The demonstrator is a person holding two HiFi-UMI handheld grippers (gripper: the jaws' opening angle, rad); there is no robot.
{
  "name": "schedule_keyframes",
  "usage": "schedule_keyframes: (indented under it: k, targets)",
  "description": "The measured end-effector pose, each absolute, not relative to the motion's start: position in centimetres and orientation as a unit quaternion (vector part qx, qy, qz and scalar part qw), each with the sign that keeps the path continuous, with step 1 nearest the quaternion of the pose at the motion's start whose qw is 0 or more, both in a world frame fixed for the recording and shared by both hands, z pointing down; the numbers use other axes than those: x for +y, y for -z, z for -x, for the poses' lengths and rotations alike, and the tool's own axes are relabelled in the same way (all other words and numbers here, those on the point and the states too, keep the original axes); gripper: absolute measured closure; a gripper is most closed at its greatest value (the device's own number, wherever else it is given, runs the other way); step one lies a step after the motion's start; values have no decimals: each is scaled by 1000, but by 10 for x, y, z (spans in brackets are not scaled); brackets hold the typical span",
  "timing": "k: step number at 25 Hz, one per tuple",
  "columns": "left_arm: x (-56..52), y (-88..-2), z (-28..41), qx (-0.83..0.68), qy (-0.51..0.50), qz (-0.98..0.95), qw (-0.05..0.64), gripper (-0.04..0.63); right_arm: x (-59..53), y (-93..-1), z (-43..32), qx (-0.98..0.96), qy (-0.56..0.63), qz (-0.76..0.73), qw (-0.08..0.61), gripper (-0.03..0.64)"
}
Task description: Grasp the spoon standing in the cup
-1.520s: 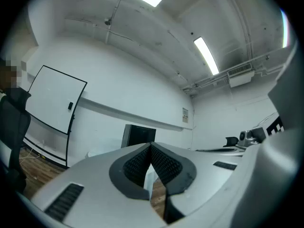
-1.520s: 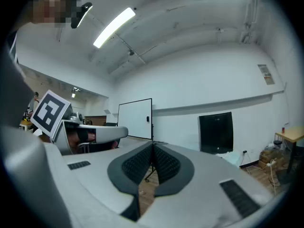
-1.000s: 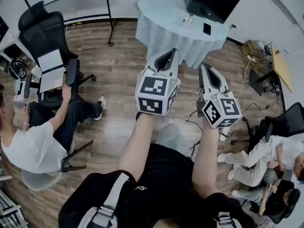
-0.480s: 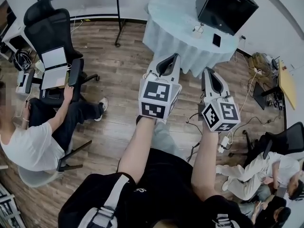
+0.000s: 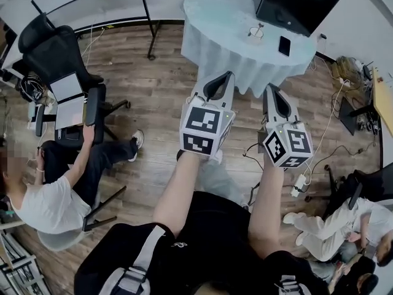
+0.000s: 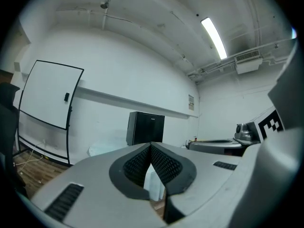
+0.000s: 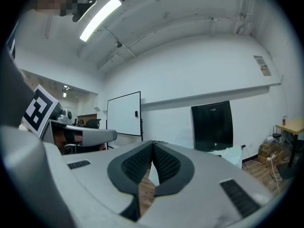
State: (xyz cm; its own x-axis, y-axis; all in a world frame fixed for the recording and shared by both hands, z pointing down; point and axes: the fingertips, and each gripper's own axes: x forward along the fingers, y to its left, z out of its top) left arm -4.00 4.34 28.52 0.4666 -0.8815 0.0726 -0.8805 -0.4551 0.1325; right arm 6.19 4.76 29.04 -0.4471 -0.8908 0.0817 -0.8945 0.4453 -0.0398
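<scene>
Nearest to the camera, I see two bare forearms (image 5: 183, 186) reaching out over a dark lap, each ending in a gripper with its marker cube. My left gripper (image 5: 220, 80) and right gripper (image 5: 274, 96) sit side by side but apart, the left at roughly 9 o'clock of the right. Both point toward 12 o'clock above the wooden floor (image 5: 153, 91). In the left gripper view its ribbed pads (image 6: 137, 165) are pressed together at the tips, with nothing between them. The right gripper view shows the same on that side: pads (image 7: 137, 163) meeting at the tips, nothing pinched.

Out at 9 o'clock of the grippers a seated person in a white shirt (image 5: 46, 198) faces away from me, and a black office chair (image 5: 55, 48) stands at 10 o'clock. At 4 o'clock another person in pale trousers (image 5: 325, 223) is low at the edge of the head view, with cables and a power strip (image 5: 299, 183) on the floor between.

Farther on, at 12 o'clock and well apart from both grippers, stands the round table (image 5: 215, 14) under a pale cloth. The cup (image 5: 253, 34) is small and sits on top of it. The spoon (image 5: 258, 27) shows only as a thin stem rising from the cup, too small for me to make out more. A dark phone (image 5: 284, 45) lies at 4 o'clock of the cup, and a black box (image 5: 299, 2) stands at 2 o'clock of it. Beyond, at 10 o'clock, a whiteboard (image 5: 80, 5) stands against the white wall.
</scene>
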Motion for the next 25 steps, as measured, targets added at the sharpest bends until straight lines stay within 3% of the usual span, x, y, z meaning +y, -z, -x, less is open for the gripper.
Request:
schedule_keyframes:
  k: [12, 25]
  targets:
    - [-88, -263, -18, -524, -13, -849, 63, 592, -83, -268, -122, -856, -53, -515, -5, 614]
    - [-133, -236, -54, -529, 7, -848, 31, 592, -121, -245, -145, -874, -51, -482, -40, 614]
